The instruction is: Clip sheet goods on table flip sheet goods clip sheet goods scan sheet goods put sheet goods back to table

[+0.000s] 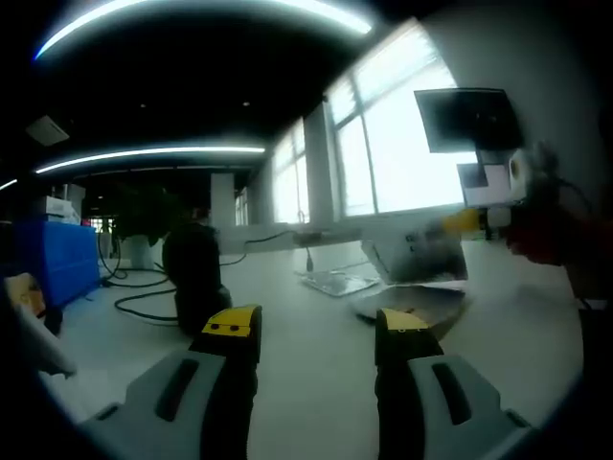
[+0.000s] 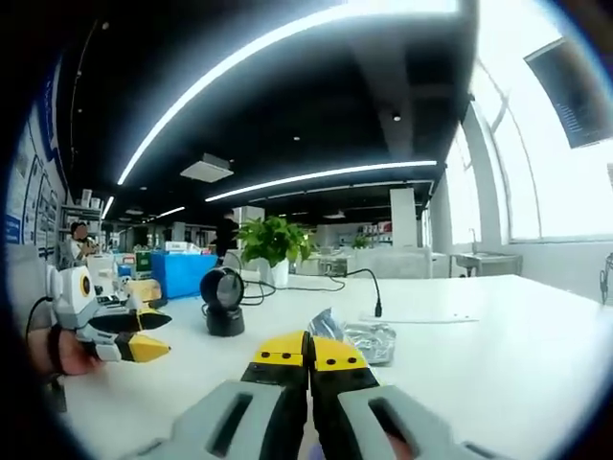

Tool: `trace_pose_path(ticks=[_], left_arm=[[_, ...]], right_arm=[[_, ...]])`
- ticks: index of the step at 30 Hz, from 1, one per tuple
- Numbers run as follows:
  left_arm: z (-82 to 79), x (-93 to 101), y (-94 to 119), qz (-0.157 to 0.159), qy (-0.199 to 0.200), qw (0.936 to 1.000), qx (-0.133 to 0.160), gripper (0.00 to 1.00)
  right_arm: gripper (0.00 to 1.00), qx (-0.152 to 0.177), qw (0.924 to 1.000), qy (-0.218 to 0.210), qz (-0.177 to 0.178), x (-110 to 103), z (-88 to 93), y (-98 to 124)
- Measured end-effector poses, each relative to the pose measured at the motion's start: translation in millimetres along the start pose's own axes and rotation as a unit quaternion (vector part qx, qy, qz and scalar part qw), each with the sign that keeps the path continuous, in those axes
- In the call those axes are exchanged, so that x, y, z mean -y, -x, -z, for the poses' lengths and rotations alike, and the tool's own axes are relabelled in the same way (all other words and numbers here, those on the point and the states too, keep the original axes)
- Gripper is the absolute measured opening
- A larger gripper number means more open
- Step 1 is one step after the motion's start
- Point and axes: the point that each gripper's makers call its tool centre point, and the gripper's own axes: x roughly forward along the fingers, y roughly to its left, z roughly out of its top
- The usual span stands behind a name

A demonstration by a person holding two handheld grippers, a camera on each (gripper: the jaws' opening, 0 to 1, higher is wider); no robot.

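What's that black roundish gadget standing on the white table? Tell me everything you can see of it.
The black gadget stands upright on the white table. In the right gripper view it has a rounded head with a glossy, reflective front face on a thick base. In the left gripper view it appears as a dark, bulky silhouette. It looks like hard plastic. Black cables lie looped on the table beside it. Neither gripper touches it, and the silvery packets lie apart from it.

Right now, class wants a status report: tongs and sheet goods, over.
Left tongs open, empty. Right tongs shut on silver pouch. Scanner ahead, nothing between.
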Motion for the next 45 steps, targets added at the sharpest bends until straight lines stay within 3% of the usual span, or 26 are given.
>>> trace_pose_path(ticks=[14,36,45], left_arm=[[-0.4,-1.6,0.7,-0.001,0.001,1.0000,0.002,0.40],[-0.4,-1.7,0.2,-0.002,0.002,1.0000,0.002,0.40],[-0.3,-1.4,0.1,-0.001,0.002,1.0000,0.001,0.40]], right_arm=[[0.00,0.017,0.9991,0.008,0.038,30.2,-14.8,-1.4],[0.00,0.047,0.9972,0.002,0.058,50.6,-40.3,-5.3],[0.00,0.055,0.9921,-0.071,0.088,76.9,-34.0,3.0]])
